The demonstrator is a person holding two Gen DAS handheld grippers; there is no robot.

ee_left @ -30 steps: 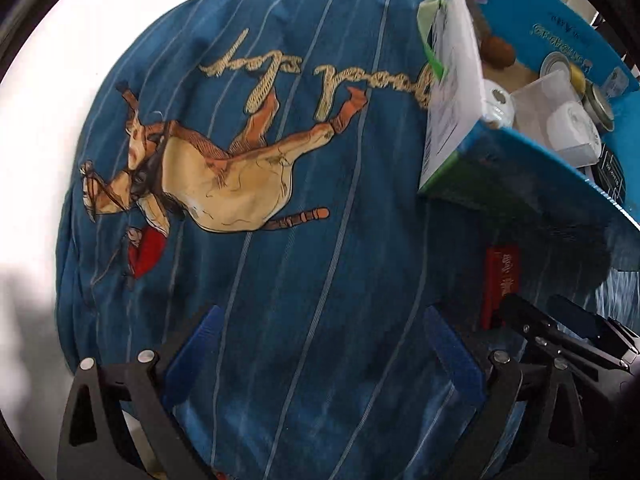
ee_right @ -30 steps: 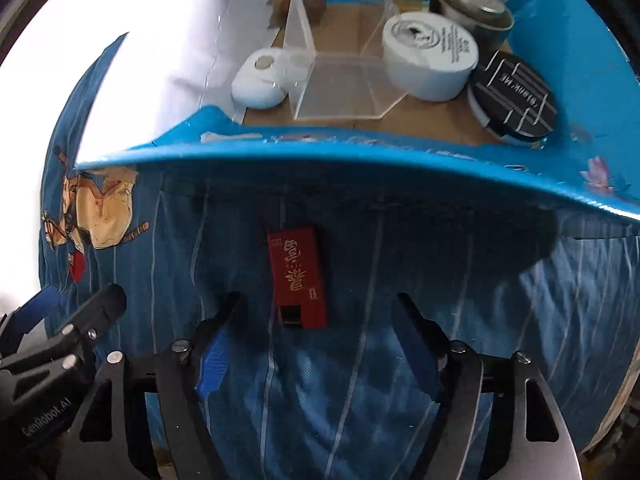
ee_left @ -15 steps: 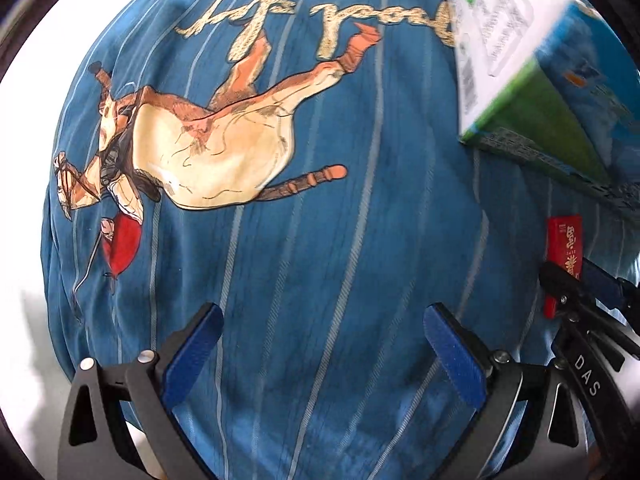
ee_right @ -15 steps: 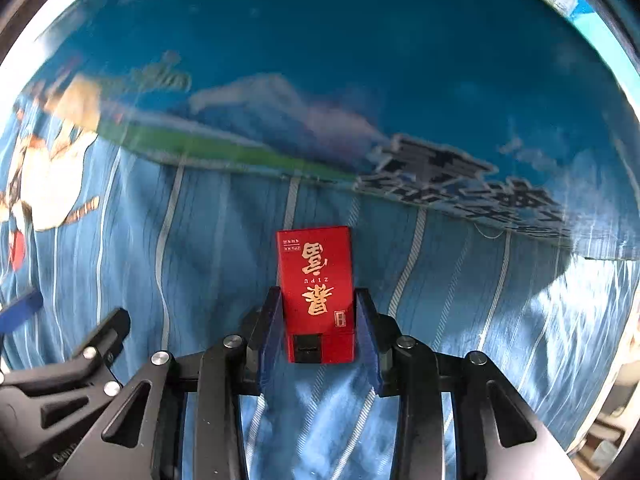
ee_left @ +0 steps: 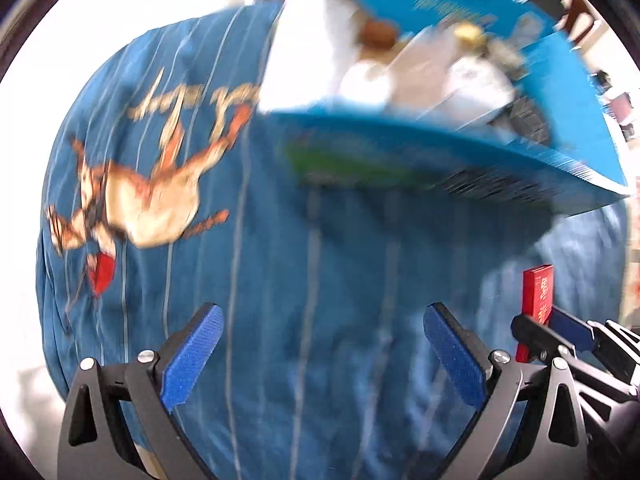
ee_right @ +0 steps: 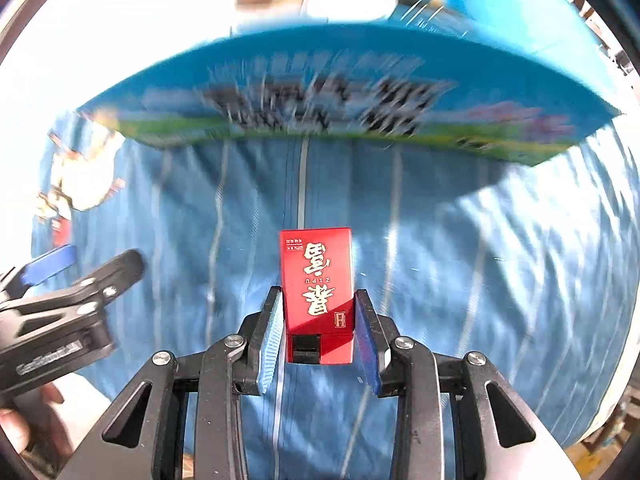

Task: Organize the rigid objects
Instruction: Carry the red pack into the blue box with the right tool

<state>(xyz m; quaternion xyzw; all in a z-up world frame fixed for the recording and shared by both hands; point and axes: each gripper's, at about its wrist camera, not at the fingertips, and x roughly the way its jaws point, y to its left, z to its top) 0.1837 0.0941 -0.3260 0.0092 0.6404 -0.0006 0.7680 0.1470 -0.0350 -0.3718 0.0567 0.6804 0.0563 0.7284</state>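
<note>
Right gripper (ee_right: pixel 316 332) clamped on red box (ee_right: pixel 317 296), pads pressing both long sides; long axis running six to twelve o'clock, lifted above blue striped cloth (ee_right: pixel 460 260), blue carton (ee_right: pixel 344 92) at twelve. Left gripper (ee_left: pixel 320 356) spread wide, holding nothing, over same cloth.

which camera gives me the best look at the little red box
The right wrist view: the red box sits centred and sharp, clamped in the right hand-held gripper. The left wrist view catches only its narrow edge at the far right.
</note>
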